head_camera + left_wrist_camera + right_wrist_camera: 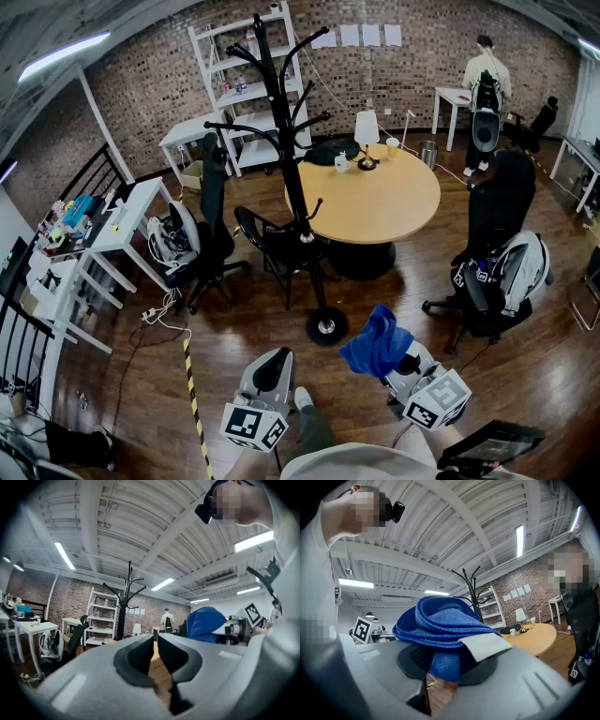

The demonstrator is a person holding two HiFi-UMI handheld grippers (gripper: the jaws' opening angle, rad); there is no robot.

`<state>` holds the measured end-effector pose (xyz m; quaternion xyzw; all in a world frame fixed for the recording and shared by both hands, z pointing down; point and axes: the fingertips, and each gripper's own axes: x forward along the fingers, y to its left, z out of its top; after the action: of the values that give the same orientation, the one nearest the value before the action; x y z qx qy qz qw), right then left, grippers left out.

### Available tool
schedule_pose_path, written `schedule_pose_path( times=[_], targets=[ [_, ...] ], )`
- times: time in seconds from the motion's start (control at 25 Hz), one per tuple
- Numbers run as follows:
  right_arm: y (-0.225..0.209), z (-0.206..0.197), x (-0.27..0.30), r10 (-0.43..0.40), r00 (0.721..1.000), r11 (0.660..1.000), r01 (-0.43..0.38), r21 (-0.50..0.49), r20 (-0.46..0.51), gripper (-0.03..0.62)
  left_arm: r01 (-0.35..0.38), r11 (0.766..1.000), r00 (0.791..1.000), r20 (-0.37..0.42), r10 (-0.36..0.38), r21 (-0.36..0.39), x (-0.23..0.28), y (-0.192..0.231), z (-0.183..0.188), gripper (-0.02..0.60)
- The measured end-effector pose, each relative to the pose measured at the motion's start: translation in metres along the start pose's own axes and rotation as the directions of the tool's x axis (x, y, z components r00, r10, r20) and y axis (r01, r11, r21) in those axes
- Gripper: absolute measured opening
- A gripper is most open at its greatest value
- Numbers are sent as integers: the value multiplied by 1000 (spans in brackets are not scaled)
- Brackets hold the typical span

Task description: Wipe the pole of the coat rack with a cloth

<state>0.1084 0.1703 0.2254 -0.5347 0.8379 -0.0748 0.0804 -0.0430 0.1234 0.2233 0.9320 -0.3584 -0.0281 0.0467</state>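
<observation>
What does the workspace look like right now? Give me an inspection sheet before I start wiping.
Surface: dark wooden floor, striped tape line at the left.
Job's things: black coat rack upright beside the round table; neither gripper touches its pole; blue cloth held away from it.
Clutter: lamp, cup and mug on the table.
Grippers: left gripper shut, empty; right gripper shut on the cloth.
Cables: white cable on the floor by the left desk.
Surroundings: office chairs, white shelf, brick wall, a person at the far side.
</observation>
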Motion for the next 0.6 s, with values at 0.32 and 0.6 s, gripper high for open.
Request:
schedule_pose_path(
  times=[0.32, 0.6],
  targets=[
    [-20, 69, 187, 12, 997, 993, -3, -115, 79, 104, 109, 994, 993, 49, -110, 22, 76, 126, 52, 23],
    [-49, 226, 328, -32, 971, 951, 103, -292, 239, 104, 123, 992, 989, 76, -125, 40, 118, 213, 86, 23]
  ],
)
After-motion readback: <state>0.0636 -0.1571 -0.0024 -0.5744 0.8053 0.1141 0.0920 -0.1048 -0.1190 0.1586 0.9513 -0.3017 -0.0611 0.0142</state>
